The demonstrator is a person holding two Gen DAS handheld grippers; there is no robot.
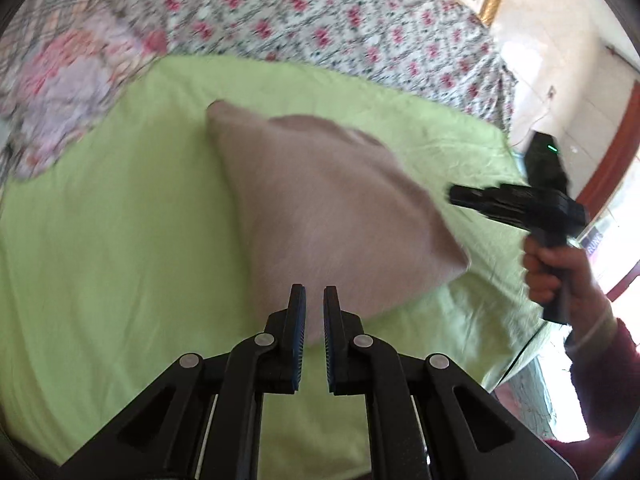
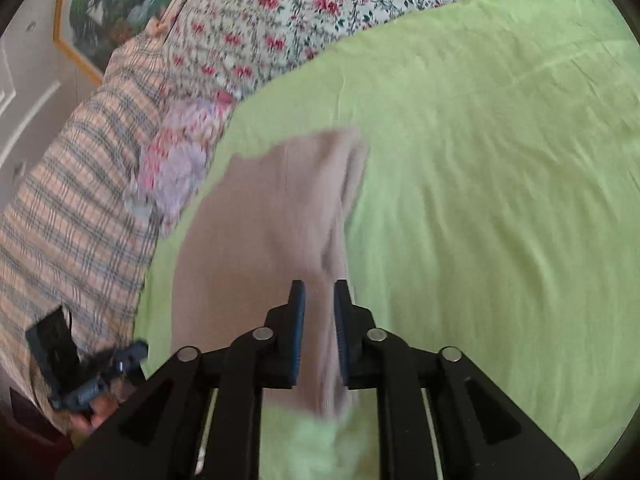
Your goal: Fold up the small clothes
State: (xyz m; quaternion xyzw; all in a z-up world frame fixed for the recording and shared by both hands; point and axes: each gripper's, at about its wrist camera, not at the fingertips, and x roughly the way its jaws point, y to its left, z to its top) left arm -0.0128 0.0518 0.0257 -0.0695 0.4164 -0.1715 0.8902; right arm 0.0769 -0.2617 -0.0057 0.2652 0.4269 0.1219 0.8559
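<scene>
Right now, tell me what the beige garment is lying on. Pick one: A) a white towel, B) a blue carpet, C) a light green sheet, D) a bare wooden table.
C: the beige garment lies on the light green sheet, which covers the bed in front of the flowered bedding.

Matt beige knit garment [image 1: 332,208] on smooth green cotton sheet [image 1: 120,220].
</scene>
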